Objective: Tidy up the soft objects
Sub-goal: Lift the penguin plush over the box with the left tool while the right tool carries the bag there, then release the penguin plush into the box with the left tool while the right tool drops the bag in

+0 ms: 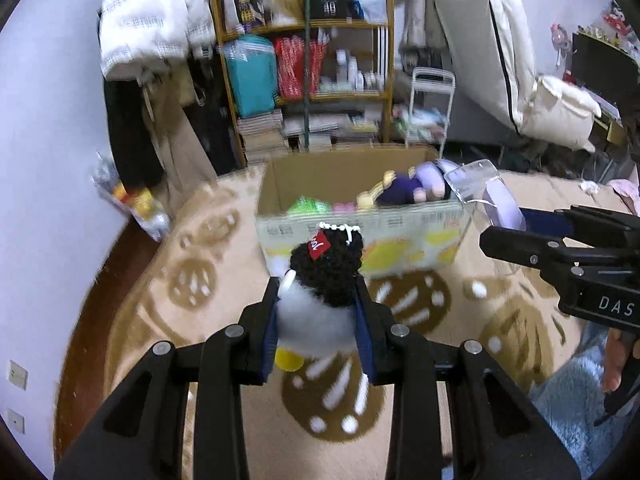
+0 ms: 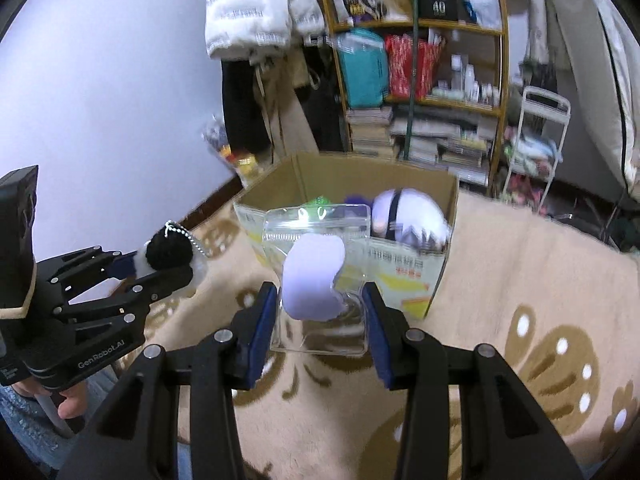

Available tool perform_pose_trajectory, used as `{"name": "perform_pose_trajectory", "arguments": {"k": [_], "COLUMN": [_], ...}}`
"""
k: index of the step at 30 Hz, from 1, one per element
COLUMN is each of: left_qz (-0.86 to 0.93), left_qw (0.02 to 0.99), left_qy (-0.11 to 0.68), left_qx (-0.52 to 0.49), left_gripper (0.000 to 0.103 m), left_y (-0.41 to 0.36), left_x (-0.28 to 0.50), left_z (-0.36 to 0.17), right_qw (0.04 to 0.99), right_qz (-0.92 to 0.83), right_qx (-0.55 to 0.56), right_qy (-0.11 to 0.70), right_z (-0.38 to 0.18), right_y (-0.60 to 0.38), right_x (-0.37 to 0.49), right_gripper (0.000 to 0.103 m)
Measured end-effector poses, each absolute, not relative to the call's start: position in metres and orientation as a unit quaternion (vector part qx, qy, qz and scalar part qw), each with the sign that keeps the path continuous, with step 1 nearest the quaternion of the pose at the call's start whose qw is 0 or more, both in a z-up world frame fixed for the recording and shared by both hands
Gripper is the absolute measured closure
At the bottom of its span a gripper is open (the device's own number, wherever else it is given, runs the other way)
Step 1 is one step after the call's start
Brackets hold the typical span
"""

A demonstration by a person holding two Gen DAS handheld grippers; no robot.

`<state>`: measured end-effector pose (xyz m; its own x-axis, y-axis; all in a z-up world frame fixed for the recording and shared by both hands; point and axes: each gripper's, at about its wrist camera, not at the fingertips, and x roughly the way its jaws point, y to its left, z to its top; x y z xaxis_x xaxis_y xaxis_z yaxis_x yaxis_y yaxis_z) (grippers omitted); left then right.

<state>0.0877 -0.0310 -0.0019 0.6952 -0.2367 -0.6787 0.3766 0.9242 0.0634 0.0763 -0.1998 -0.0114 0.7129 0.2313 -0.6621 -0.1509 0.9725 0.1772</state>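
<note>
While both tongs hover above the patterned rug [image 2: 520, 280]:
Left tongs [image 1: 318, 312]: clamped on a black-and-white plush toy [image 1: 324, 292] (red tag, bead chain).
Right tongs [image 2: 320, 312]: gripping a clear pouch [image 2: 316, 276] holding a lilac plush.
Cardboard box [image 1: 360, 236]: just ahead, open, already containing several plush toys.

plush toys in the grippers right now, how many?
2: a black-and-white plush in the left gripper, and a lavender plush inside a clear pouch in the right gripper. More sit in the cardboard box, some possibly hidden.
</note>
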Motion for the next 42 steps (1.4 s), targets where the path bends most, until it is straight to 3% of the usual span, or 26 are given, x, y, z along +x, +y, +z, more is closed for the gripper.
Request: {"name": "perform_pose_trajectory", "arguments": {"k": [20, 26, 39, 42], "left_qz": [-0.162, -0.162, -0.18, -0.178], "left_qw": [0.955, 0.951, 0.922, 0.921], "left_qy": [0.232, 0.247, 0.33, 0.336], "left_qx": [0.093, 0.092, 0.09, 0.086], "left_gripper": [0.07, 0.07, 0.067, 0.059], "left_y": [-0.045, -0.052, -0.07, -0.069], "left_x": [0.157, 0.185, 0.217, 0.217], "left_z": [0.064, 0.046, -0.024, -0.03], "right_qw": [0.956, 0.958, 0.931, 0.926], "right_qz": [0.087, 0.083, 0.126, 0.124], "right_qx": [0.019, 0.025, 0.035, 0.032], "right_qy": [0.28, 0.274, 0.341, 0.355], "right_z": [0.049, 0.04, -0.02, -0.029], "right_y": [-0.208, -0.219, -0.214, -0.21], "right_x": [0.145, 0.172, 0.201, 0.203], "right_gripper": [0.057, 0.057, 0.056, 0.056]}}
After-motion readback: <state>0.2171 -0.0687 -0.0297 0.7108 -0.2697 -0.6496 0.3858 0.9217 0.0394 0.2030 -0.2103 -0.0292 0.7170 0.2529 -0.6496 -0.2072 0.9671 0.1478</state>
